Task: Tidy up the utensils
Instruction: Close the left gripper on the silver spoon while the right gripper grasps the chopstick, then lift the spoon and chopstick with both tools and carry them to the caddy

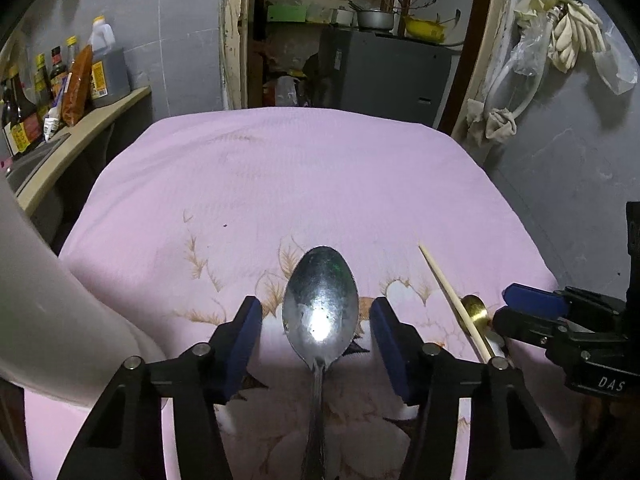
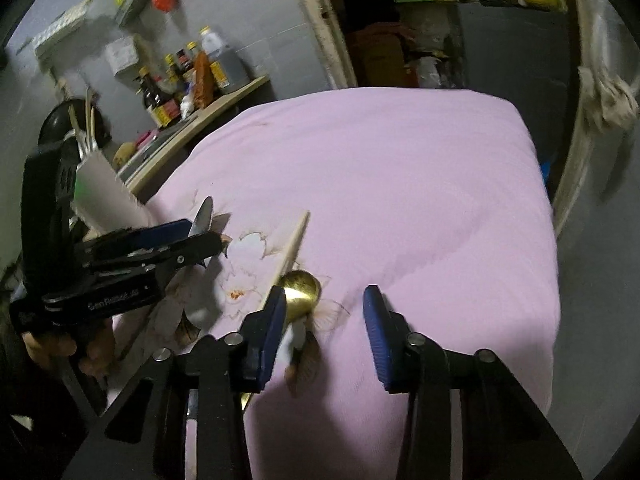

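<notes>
A large steel spoon (image 1: 320, 308) lies on the pink cloth, bowl pointing away, between the open jaws of my left gripper (image 1: 316, 320); the pads do not touch it. In the right wrist view its tip (image 2: 202, 214) shows beside the left gripper (image 2: 196, 236). A wooden chopstick (image 1: 452, 300) (image 2: 294, 246) and a gold spoon (image 1: 474, 310) (image 2: 300, 292) lie to the right. My right gripper (image 2: 324, 328) is open and empty, its left finger just over the gold spoon; it shows at the right edge of the left wrist view (image 1: 516, 304).
A white holder (image 1: 44, 308) (image 2: 104, 196) with utensils in it stands at the table's left. The pink cloth (image 1: 320, 176) covers the table. A shelf with sauce bottles (image 1: 52, 80) runs along the left wall. A doorway and storage lie beyond.
</notes>
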The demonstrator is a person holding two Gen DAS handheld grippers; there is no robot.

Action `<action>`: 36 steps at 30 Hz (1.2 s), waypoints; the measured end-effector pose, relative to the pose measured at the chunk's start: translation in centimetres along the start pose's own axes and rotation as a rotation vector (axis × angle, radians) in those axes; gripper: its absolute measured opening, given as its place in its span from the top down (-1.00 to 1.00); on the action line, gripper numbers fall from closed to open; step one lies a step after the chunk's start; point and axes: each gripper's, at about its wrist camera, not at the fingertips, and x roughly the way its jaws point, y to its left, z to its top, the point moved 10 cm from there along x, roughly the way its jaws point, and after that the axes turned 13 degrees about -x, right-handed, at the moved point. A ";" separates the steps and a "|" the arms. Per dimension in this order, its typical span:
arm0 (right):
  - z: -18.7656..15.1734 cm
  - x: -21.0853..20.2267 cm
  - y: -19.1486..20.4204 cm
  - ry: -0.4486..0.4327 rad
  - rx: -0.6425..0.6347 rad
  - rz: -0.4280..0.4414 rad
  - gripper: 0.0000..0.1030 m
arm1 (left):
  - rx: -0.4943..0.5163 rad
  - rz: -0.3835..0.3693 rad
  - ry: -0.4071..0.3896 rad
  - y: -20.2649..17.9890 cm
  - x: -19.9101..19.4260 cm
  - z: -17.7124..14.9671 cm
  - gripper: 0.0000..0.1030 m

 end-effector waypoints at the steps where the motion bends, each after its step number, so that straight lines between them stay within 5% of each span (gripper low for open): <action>1: 0.3 0.2 0.2 0.005 -0.020 -0.003 0.38 | -0.004 0.002 0.001 0.0 0.1 0.1 -0.01; 10: 1.3 0.4 1.1 0.024 -0.097 0.053 0.42 | -0.019 -0.004 0.007 0.1 0.5 0.8 0.10; 13: 0.8 0.2 1.2 0.033 -0.106 0.056 0.72 | -0.008 -0.005 0.011 -0.1 0.7 0.8 0.27; 24: 0.0 -0.2 1.0 0.012 -0.033 0.096 0.95 | -0.039 -0.043 0.012 0.1 -0.6 0.2 0.30; 36: -1.0 -5.2 1.5 -0.110 0.009 -0.043 0.97 | -0.008 -0.082 -0.123 -0.3 -6.2 0.3 0.31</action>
